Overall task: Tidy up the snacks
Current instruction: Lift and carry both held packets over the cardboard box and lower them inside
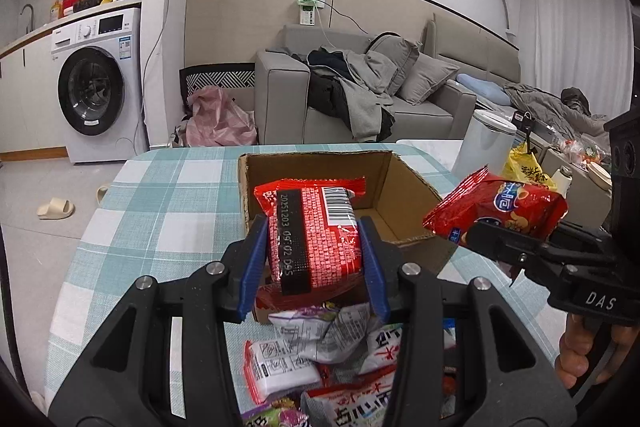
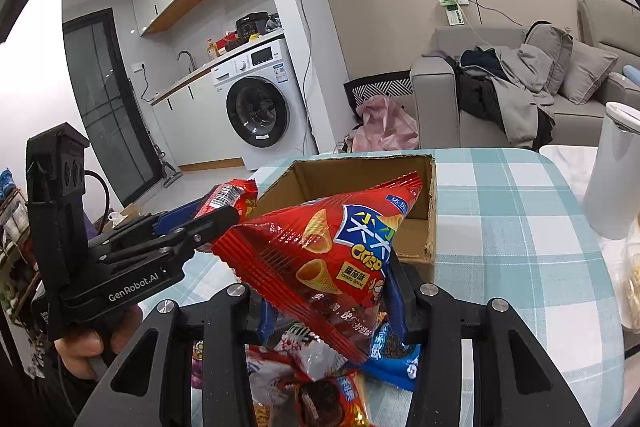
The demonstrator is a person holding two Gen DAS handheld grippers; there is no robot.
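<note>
My left gripper (image 1: 314, 259) is shut on a red snack packet (image 1: 316, 235) with its barcode side up, held over the near edge of the open cardboard box (image 1: 384, 171). My right gripper (image 2: 332, 311) is shut on a red bag of Crisp corn cones (image 2: 332, 251), held just in front of the box (image 2: 430, 223). The left view shows that bag (image 1: 504, 211) to the right of the box, and the right view shows the left gripper (image 2: 224, 211) at the box's left corner. A pile of loose snack packets (image 1: 316, 359) lies below both grippers (image 2: 320, 379).
The box stands on a round table with a teal checked cloth (image 1: 160, 211). A white bin (image 2: 616, 171) stands at the table's right edge. A washing machine (image 1: 96, 83) and a grey sofa (image 1: 360, 87) with clothes are behind.
</note>
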